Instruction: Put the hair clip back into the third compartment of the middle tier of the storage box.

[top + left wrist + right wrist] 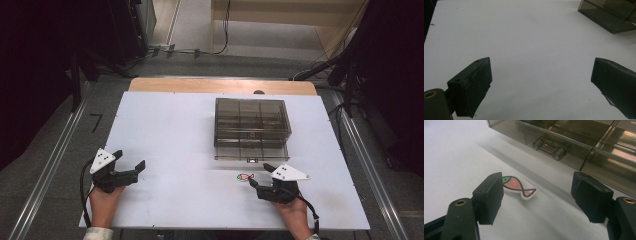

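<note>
The fish-shaped piece (517,186) lies flat before the drawer box (579,142), long axis crosswise between the right gripper (537,197)'s open fingers; the left gripper (541,85), also open, is farther.

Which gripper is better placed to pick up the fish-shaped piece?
Right. The right gripper has its open jaws around the fish piece; the left gripper sits open over bare table, far from it.

Bright overhead light on the white table (165,130), dark surroundings, soft focus
</note>
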Available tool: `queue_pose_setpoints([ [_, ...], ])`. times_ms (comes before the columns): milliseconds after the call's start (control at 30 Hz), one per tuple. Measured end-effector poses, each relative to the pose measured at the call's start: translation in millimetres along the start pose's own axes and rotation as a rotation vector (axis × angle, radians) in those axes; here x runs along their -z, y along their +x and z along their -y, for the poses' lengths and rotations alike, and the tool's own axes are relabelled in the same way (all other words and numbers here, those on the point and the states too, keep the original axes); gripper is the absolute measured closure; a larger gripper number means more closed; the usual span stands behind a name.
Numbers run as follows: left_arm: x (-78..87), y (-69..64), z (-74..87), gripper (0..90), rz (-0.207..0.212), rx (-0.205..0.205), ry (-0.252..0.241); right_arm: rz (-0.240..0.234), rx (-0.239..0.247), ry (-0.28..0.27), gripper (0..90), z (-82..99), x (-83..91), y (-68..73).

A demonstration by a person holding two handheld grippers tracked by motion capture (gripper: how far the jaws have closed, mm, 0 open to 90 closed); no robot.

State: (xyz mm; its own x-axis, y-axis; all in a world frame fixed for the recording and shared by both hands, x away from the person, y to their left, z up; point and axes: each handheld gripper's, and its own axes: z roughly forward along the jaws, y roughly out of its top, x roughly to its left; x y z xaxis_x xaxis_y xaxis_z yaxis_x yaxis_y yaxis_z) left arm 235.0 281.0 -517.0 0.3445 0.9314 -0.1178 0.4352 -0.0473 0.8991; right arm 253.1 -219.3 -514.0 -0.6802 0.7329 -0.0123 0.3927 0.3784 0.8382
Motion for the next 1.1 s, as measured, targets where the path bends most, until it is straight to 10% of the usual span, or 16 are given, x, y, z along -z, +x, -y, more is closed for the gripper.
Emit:
queue_pose_setpoints([
  [1100,-0.2,0.2,-0.1,4.1,-0.002,0.001,0.002,-0.022,0.03,0.113,39.4,-11.4,-20.7,4.4],
])
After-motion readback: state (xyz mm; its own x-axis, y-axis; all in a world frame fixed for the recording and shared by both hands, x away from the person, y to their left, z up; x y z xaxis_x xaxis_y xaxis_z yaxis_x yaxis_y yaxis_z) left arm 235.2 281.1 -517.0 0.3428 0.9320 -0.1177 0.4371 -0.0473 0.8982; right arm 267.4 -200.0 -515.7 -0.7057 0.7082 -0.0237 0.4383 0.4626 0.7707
